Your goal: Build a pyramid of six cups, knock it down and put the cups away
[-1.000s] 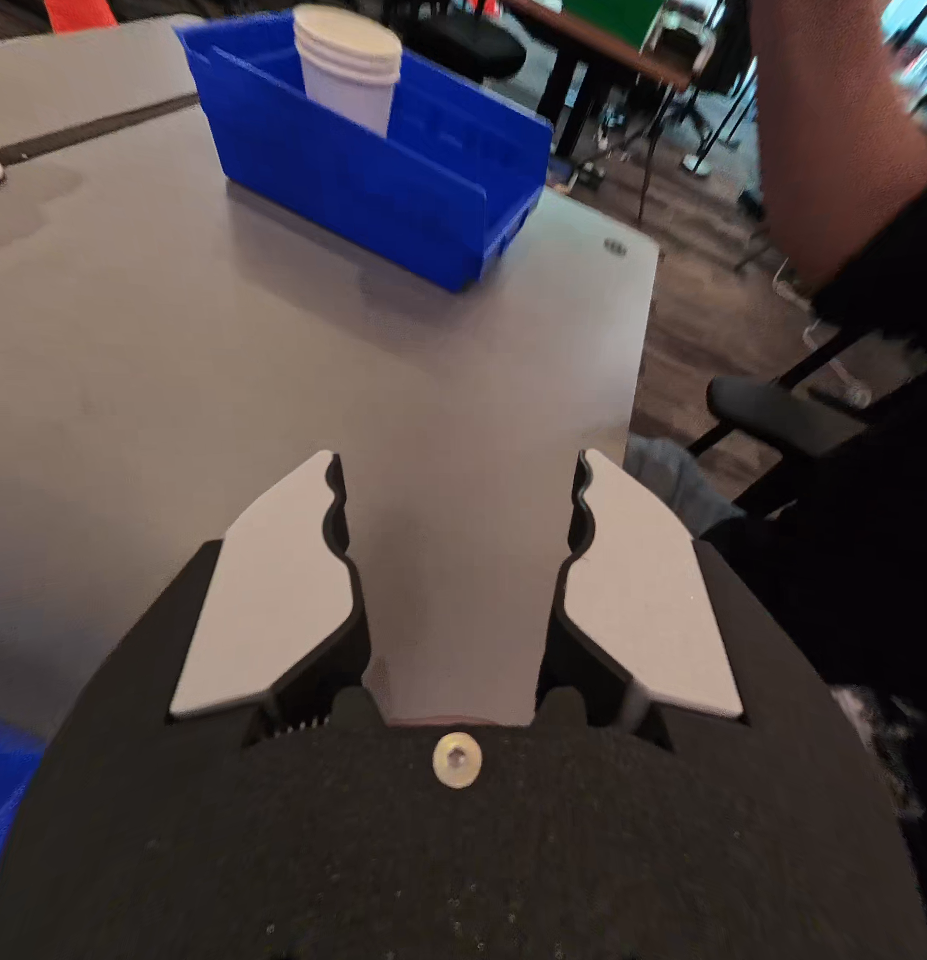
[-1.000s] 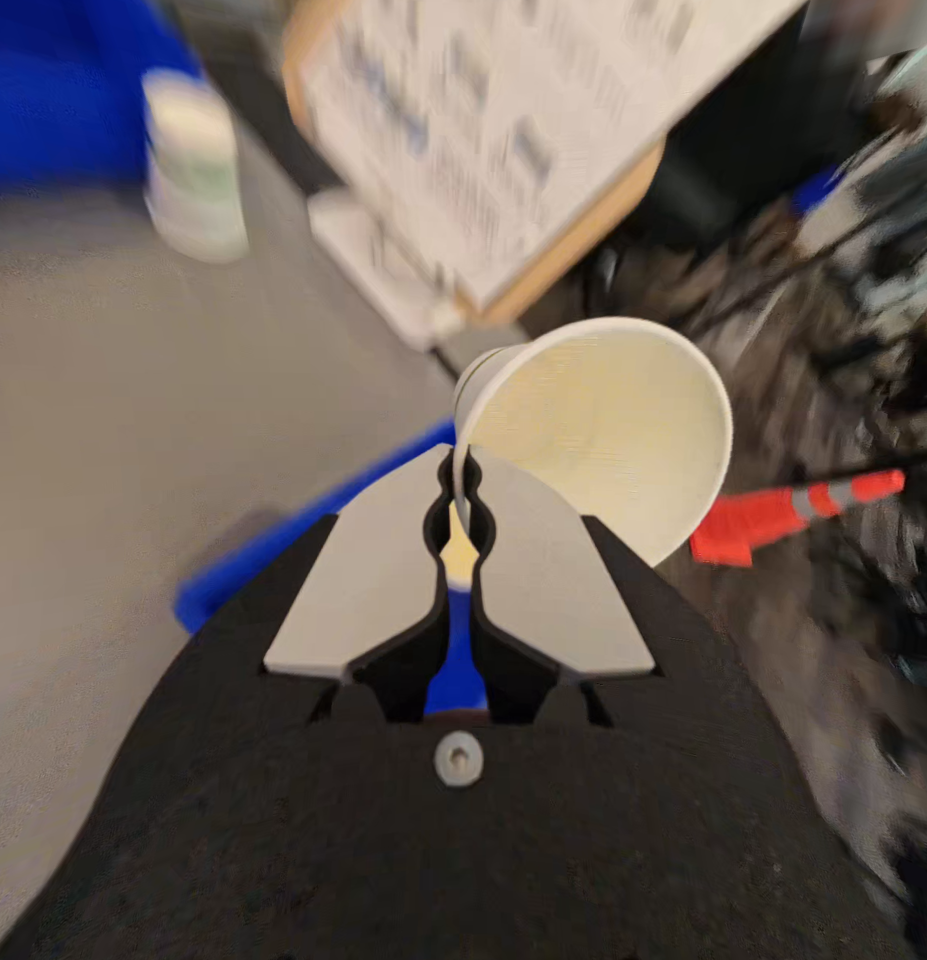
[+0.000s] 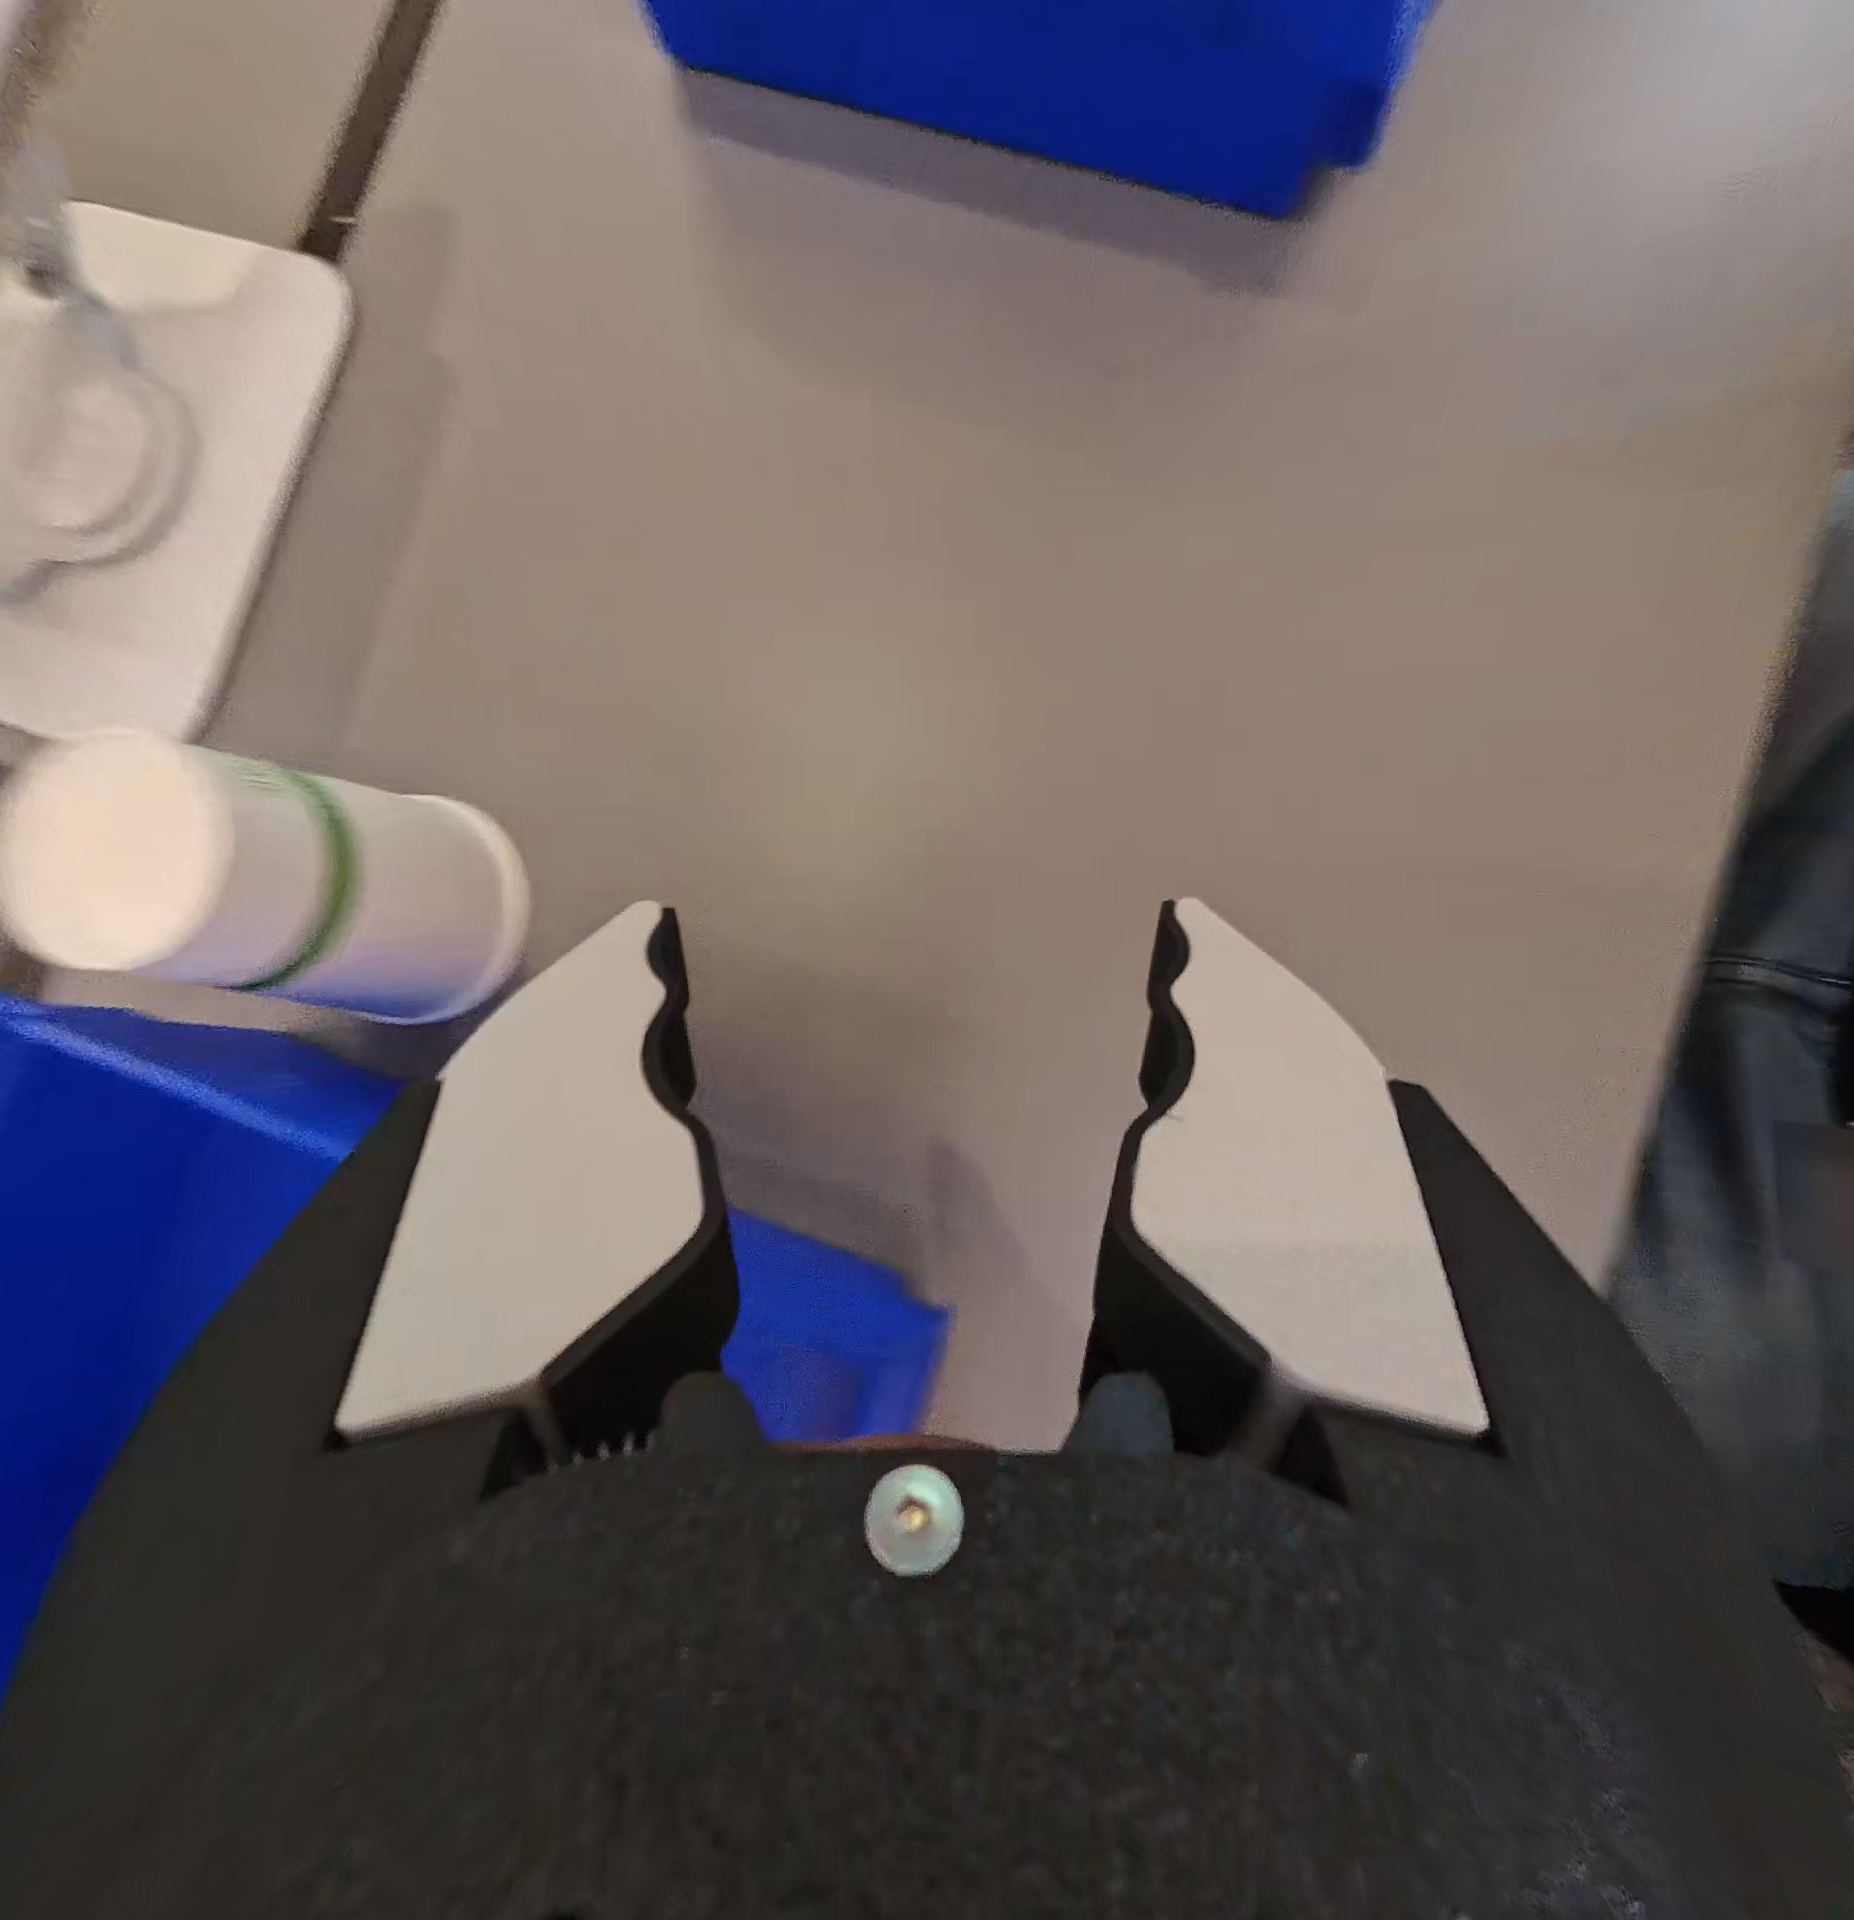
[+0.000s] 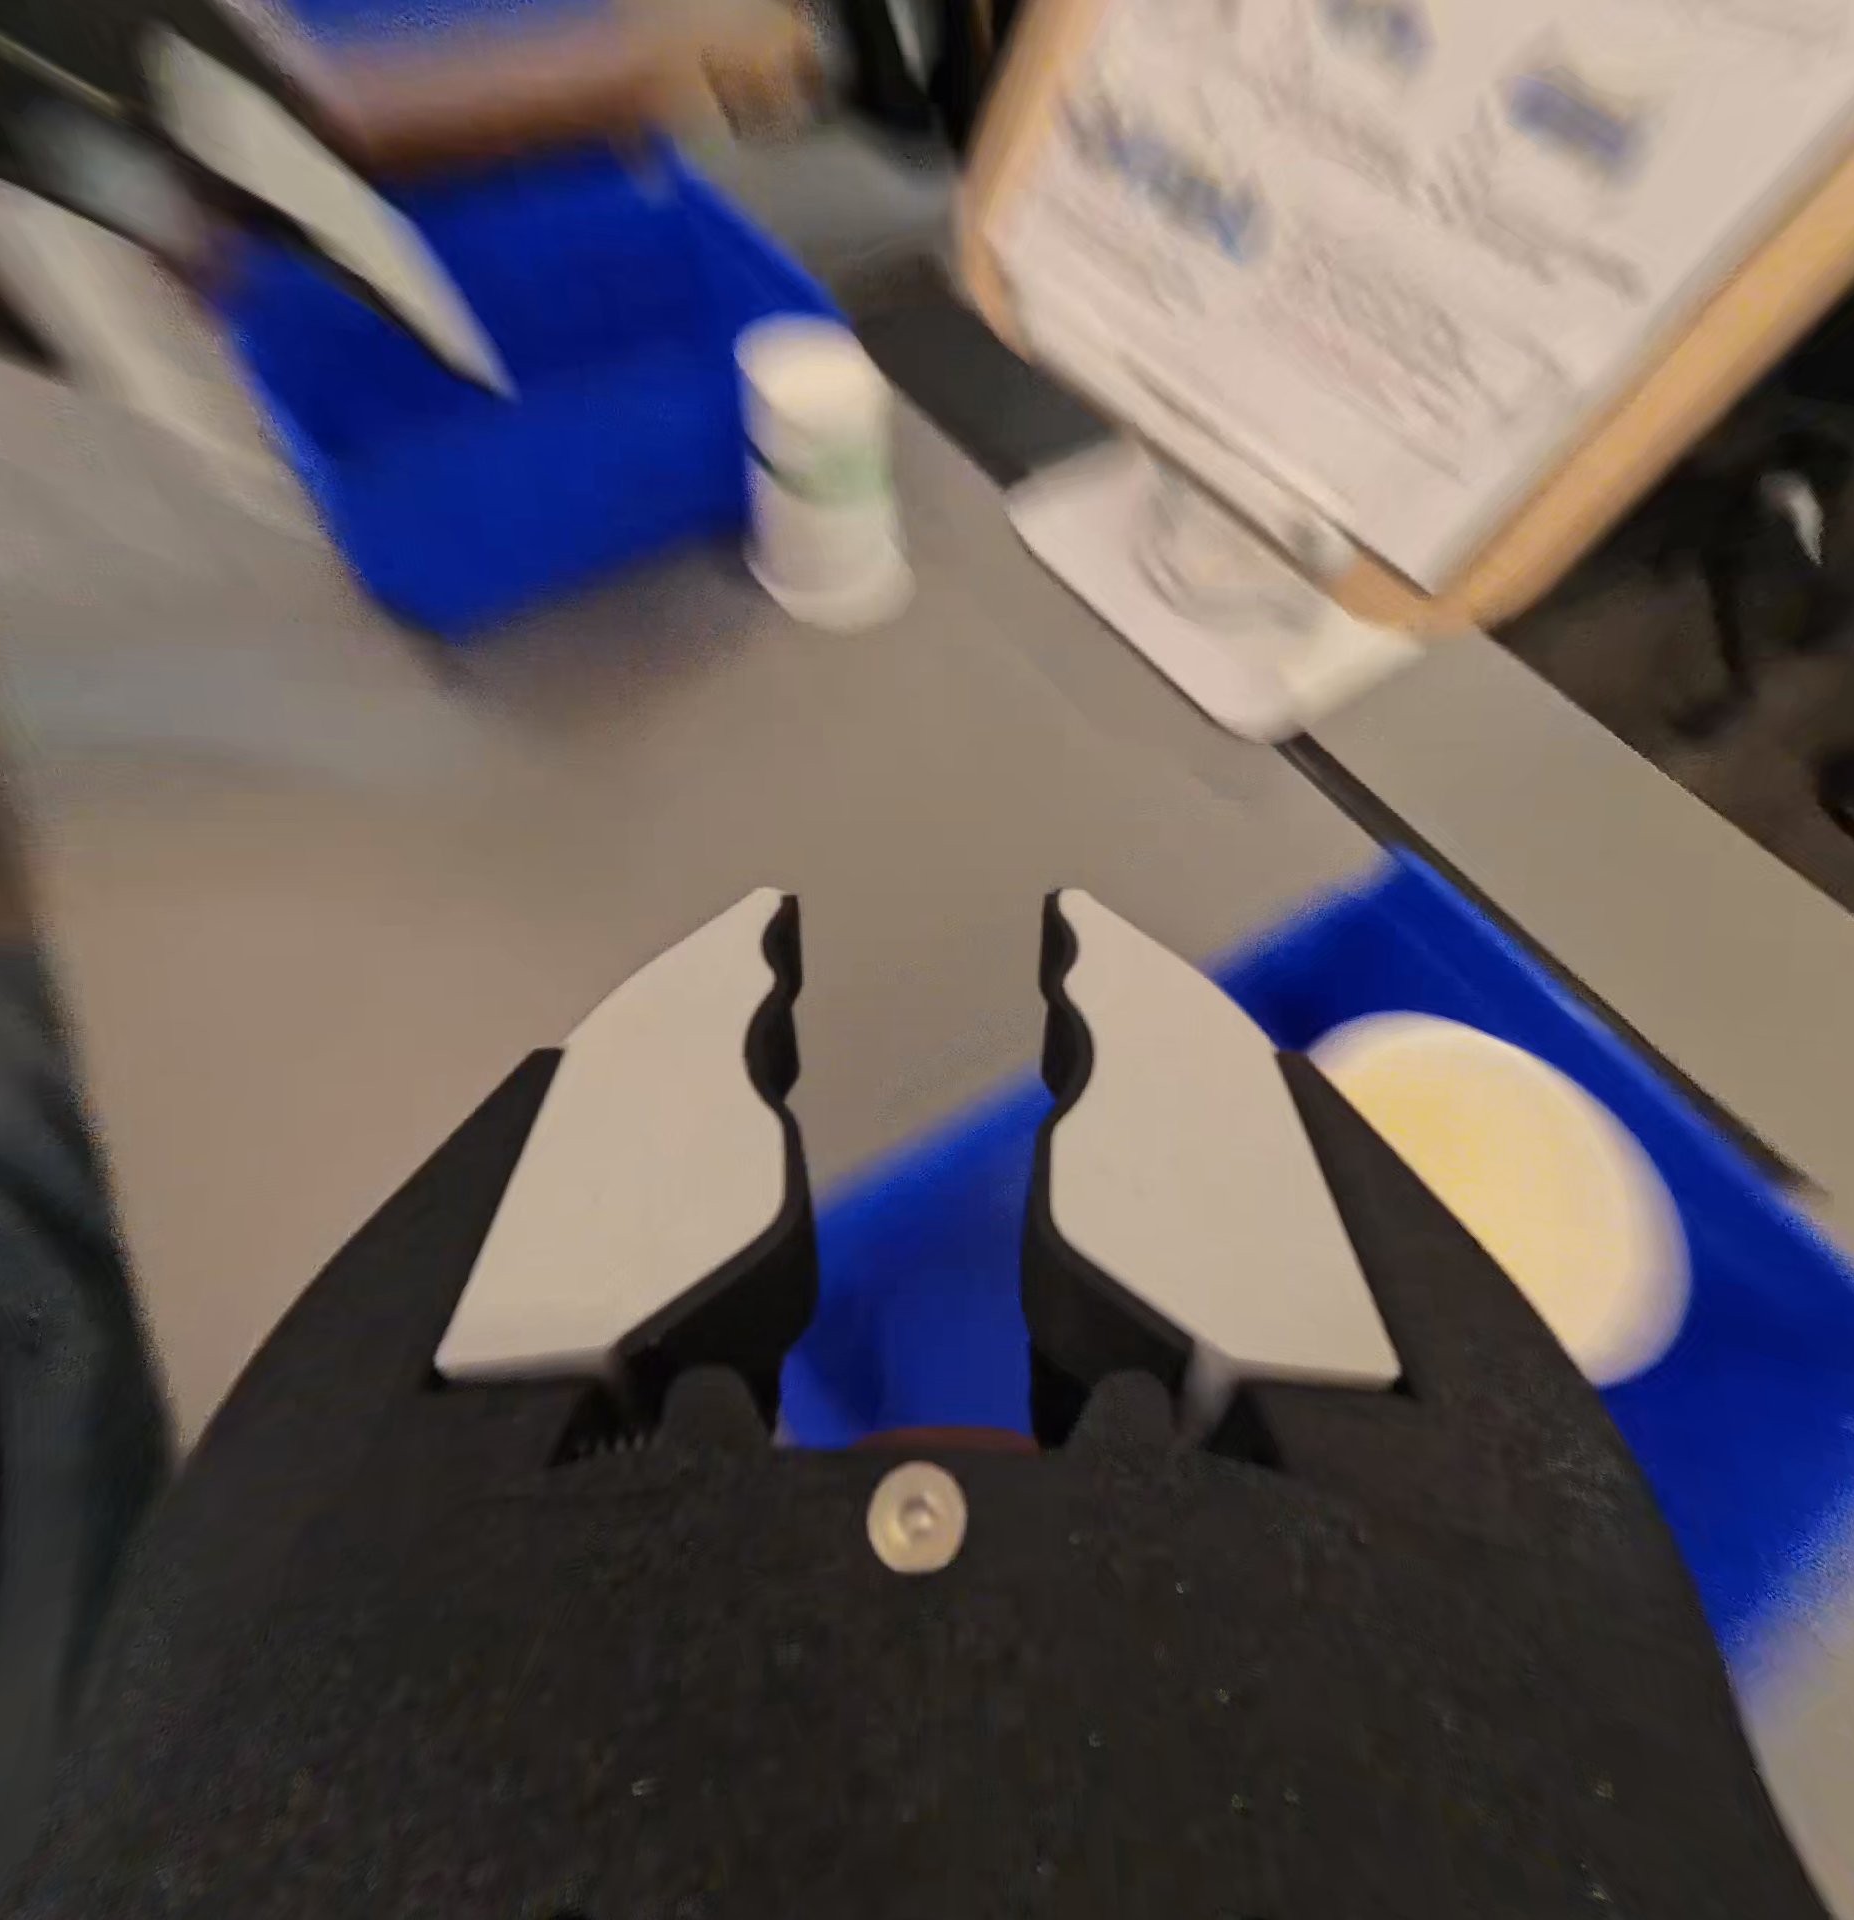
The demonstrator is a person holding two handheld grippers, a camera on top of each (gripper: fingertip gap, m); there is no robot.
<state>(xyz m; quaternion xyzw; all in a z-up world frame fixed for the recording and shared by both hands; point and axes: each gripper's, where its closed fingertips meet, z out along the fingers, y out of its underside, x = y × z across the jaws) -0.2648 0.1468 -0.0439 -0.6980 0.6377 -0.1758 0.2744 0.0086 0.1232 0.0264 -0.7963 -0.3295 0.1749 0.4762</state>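
Right wrist view: my right gripper [image 4: 921, 909] hangs with fingers apart over the blue bin [image 4: 1733, 1475], a cup [image 4: 1505, 1195] inside for storage; left gripper [image 3: 918, 920] gapes empty above the worktop [image 3: 1006, 571]

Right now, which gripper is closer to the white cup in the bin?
Right. The right gripper hovers beside the cup; the left gripper is across the table, over the other blue bin.

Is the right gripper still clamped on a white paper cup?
No, it is open: the right gripper shows a clear gap between its fingers, and a white paper cup sits in the blue plastic bin.
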